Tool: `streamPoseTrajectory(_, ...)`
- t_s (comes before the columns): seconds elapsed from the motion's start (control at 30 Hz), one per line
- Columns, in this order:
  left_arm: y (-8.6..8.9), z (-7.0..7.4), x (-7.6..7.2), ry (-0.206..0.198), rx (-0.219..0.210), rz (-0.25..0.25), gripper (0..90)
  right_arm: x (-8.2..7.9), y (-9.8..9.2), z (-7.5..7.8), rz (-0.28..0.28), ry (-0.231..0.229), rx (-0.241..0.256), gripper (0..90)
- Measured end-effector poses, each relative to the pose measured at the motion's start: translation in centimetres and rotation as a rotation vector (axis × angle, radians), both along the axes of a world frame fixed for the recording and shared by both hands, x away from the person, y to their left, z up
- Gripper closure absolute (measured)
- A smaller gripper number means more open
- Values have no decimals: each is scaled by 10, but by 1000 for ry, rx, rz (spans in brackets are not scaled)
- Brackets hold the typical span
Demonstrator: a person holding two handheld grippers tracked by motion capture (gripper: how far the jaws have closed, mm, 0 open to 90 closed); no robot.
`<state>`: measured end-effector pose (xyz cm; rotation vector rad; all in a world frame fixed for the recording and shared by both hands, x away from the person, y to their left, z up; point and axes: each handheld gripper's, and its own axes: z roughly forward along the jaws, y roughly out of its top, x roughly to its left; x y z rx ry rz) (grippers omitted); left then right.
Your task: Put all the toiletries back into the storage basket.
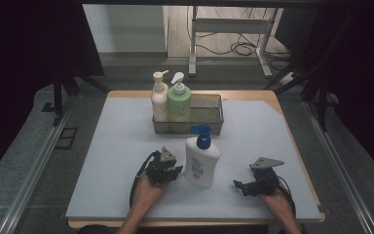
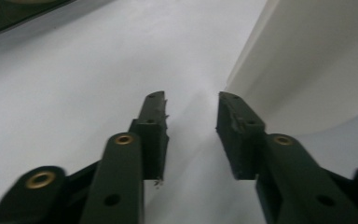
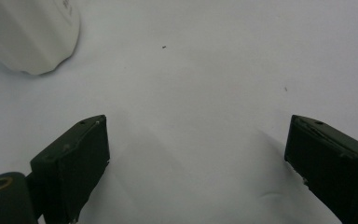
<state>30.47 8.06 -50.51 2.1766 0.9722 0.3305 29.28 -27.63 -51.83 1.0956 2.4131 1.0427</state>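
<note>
The white bottle (image 1: 202, 161) stands in the middle of the frame. The left gripper (image 1: 175, 171) sits just beside it, jaws a little apart. The right gripper (image 1: 237, 185), lower right, has jaws wide apart.

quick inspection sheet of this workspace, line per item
surface: pale mat on a wooden table, bare between things
job's things: white bottle with blue pump upright on the mat; clear bin behind it holds a cream pump bottle and a green pump bottle, both upright
clutter: nothing seen
grippers: left claw beside the white bottle, jaws a little apart, holding nothing; right claw apart from it, jaws wide, holding nothing
cables: one black cable loops from the left claw; floor cables beyond the table
surroundings: white frame legs, dark panels at the sides
</note>
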Motion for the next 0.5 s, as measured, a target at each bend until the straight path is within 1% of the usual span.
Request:
streamPoseTrajectory(0.1,2,2,-4,-12,10,0,536,-1,1,1,12,-6,3,66)
streamPoseTrajectory(0.23,7,6,-9,-21,0,6,477,-3,3,3,46,-7,0,59)
streamPoseTrajectory(0.33,11,7,-13,-28,-2,17,415,-4,4,4,62,-19,5,45)
streamPoseTrajectory(0.43,15,7,-18,-40,29,16,331,-6,6,7,72,-25,11,38)
streamPoseTrajectory(0.5,17,5,-20,-42,39,20,286,-7,7,8,78,-27,9,36)
